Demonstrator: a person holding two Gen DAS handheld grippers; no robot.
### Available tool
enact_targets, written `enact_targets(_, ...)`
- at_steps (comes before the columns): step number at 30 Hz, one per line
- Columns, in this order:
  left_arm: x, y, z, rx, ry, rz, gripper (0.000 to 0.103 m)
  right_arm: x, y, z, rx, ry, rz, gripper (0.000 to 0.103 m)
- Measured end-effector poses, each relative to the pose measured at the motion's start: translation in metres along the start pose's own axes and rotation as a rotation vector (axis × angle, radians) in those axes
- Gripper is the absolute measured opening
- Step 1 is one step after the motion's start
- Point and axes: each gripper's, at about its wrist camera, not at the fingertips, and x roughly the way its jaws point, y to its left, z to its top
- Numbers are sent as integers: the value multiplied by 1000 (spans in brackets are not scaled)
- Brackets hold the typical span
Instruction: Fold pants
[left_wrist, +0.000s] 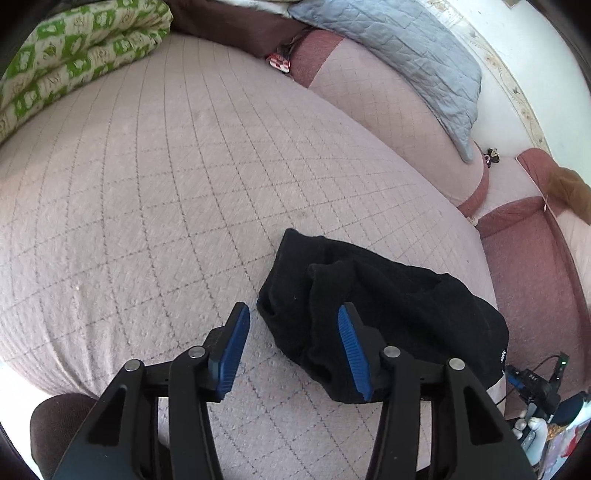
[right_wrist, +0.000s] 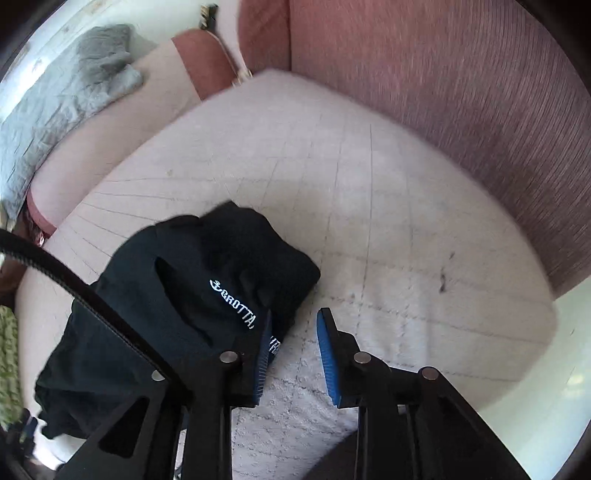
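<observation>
Pants (left_wrist: 373, 317), black and bunched, are lying near the quilted bed's (left_wrist: 166, 206) front edge, within reach. The left tool (left_wrist: 291, 354) and right tool (right_wrist: 291, 356) are both hovering released, grasping nothing, flanking the heap for corner pickups.

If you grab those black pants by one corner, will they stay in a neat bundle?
Probably not. The black pants lie crumpled in soft folds on the quilted sofa cover, so they would likely droop and unfold. They look light and shouldn't roll or slip.
</observation>
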Motion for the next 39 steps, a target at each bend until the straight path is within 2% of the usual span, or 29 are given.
enact_targets(2, 9, -5, 4, 21, 24, 3, 50, -20, 12, -3, -28, -83, -39, 31)
enact_targets(3, 13, -9, 5, 33, 33, 0, 50, -31, 26, -4, -64, -124, -17, 31)
enact_targets(5, 18, -17, 3, 62, 45, -7, 50, -42, 63, -7, -165, -129, 106, 34)
enact_targets(6, 19, -19, 1, 61, 42, -3, 50, -43, 95, -9, -267, -84, 226, 34)
enact_targets(7, 20, -19, -3, 50, 37, 2, 50, -43, 116, -12, -329, -51, 302, 34)
enact_targets(8, 21, -17, -7, 33, 35, -2, 50, -41, 152, -19, -432, 14, 434, 34)
enact_targets(9, 21, -15, -12, 10, 33, -10, 50, -38, 177, -25, -500, 63, 517, 34)
enact_targets(10, 21, -12, -16, -11, 32, -13, 50, -34, 219, -35, -604, 131, 614, 34)
enact_targets(13, 22, -8, -26, -43, 38, -29, 50, -25, 308, -58, -835, 205, 714, 34)
enact_targets(15, 24, -8, -29, -40, 42, -38, 50, -18, 360, -76, -975, 239, 731, 35)
enact_targets(17, 26, -9, -29, -32, 26, -33, 50, -9, 401, -92, -1082, 276, 738, 47)
enact_targets(18, 26, -9, -28, -32, 24, -35, 49, -4, 421, -102, -1142, 276, 724, 48)
enact_targets(19, 28, -10, -28, -34, 21, -39, 44, 3, 436, -110, -1195, 277, 715, 48)
enact_targets(20, 29, -10, -28, -37, 18, -39, 32, 7, 444, -120, -1239, 284, 703, 49)
enact_targets(22, 32, -9, -28, -35, 33, -46, 14, 19, 459, -135, -1319, 277, 655, 49)
enact_targets(23, 33, -8, -29, -38, 34, -47, 14, 23, 464, -145, -1368, 277, 628, 39)
enact_targets(24, 33, -7, -28, -41, 31, -50, 13, 25, 463, -152, -1393, 276, 606, 23)
enact_targets(25, 32, -7, -28, -40, 31, -53, 12, 24, 463, -155, -1403, 275, 586, 9)
enact_targets(30, 18, -8, -19, -29, 7, -67, 12, -6, 454, -137, -1318, 214, 640, 9)
enact_targets(33, 16, -13, -5, -15, -9, -66, 12, -12, 462, -125, -1283, 191, 640, 9)
enact_targets(35, 20, -14, 5, -9, -10, -35, 12, -9, 469, -122, -1257, 195, 639, 9)
enact_targets(39, 28, -7, 12, -29, 25, -26, 13, 11, 486, -116, -1180, 247, 646, 9)
